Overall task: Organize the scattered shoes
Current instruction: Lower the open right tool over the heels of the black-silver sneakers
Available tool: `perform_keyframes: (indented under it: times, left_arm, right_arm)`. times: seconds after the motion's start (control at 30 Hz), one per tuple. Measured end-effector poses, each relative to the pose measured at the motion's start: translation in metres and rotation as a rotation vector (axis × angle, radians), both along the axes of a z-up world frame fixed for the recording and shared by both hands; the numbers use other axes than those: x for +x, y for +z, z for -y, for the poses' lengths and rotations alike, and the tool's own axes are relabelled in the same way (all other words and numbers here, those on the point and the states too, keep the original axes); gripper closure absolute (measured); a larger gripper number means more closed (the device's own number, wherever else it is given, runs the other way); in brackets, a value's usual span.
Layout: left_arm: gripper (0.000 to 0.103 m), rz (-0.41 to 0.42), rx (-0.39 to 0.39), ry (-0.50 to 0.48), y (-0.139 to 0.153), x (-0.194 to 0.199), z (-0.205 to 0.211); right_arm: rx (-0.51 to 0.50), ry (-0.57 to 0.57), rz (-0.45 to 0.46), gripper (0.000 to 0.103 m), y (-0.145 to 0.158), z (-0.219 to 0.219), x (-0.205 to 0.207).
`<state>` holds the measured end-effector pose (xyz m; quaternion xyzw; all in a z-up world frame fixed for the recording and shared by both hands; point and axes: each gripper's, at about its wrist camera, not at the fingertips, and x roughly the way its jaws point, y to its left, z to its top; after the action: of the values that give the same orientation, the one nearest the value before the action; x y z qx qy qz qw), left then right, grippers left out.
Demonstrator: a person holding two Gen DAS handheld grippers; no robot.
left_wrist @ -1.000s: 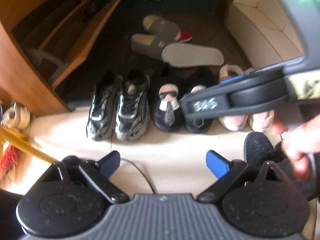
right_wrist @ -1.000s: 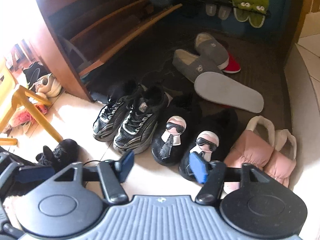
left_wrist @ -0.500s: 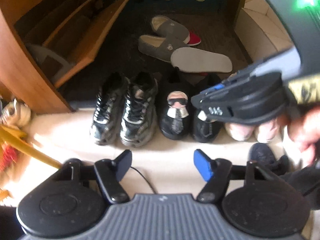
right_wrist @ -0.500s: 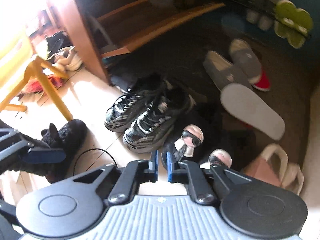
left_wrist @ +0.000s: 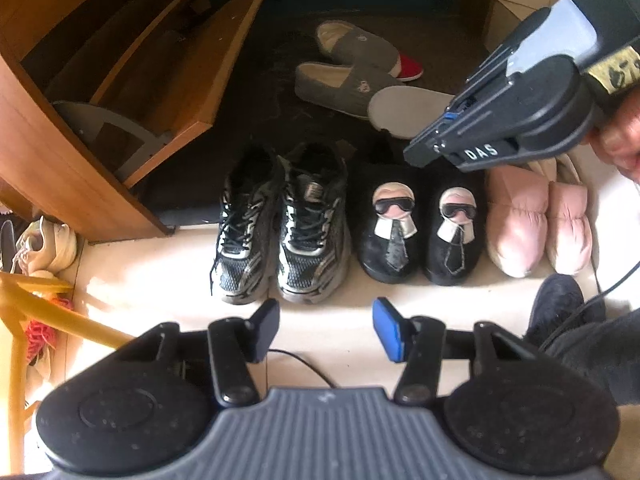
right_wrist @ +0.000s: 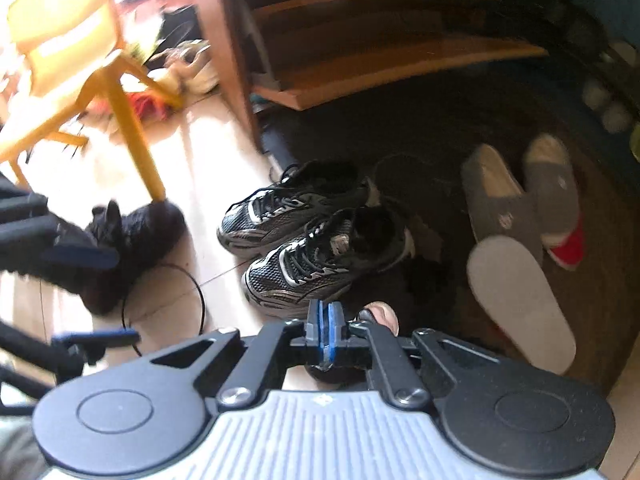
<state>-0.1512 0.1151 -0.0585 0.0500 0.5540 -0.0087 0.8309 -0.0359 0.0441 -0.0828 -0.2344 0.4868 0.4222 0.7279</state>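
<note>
Left wrist view: we list a toe-forward row across mid-frame: black-and-silver mesh lace-up sneakers (left_wrist: 280, 224), black plush slippers with a sunglasses-and-tie figure (left_wrist: 420, 224), pink quilted slippers (left_wrist: 540, 220). Our left gripper (left_wrist: 326, 330) stands apart, empty, at lower centre. Our right gripper (right_wrist: 325, 330), pads together on nothing, bears white lettering "DAS" at right.

- Black running shoes (left_wrist: 280, 224): two, side by side.
- Black slippers with a face motif (left_wrist: 420, 220): two.
- Pink padded slippers (left_wrist: 540, 220): two.
- Grey slip-on shoes (left_wrist: 344, 68): two.
- Loose grey insole (right_wrist: 520, 300): one.
- Wooden shoe rack (left_wrist: 100, 100): one.
- Yellow chair (right_wrist: 80, 60): one.
- Grippers: two.
</note>
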Motion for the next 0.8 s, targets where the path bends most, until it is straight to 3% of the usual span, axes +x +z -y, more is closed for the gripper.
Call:
perform_keyframes:
  times: [0.07, 0.2, 0.43, 0.53, 0.8]
  left_arm:
    - [0.053, -0.004, -0.003, 0.003, -0.002, 0.006, -0.003]
    - [0.023, 0.000, 0.002, 0.020, -0.008, 0.018, -0.007]
    - [0.007, -0.047, -0.029, 0.053, -0.037, 0.042, -0.017]
    - [0.005, -0.071, -0.058, 0.079, -0.051, 0.051, -0.023]
    - [0.000, -0.101, -0.037, 0.081, -0.067, 0.054, -0.024]
  right_arm:
    - [0.026, 0.043, -0.028, 0.100, -0.002, -0.005, 0.009]
    - [0.016, 0.156, -0.015, 0.100, -0.016, -0.018, 0.019]
    - [-0.028, 0.212, -0.030, 0.097, -0.064, -0.041, 0.047]
    - [-0.031, 0.209, -0.042, 0.091, -0.077, -0.045, 0.058]
    - [-0.038, 0.297, -0.042, 0.065, -0.110, -0.064, 0.083]
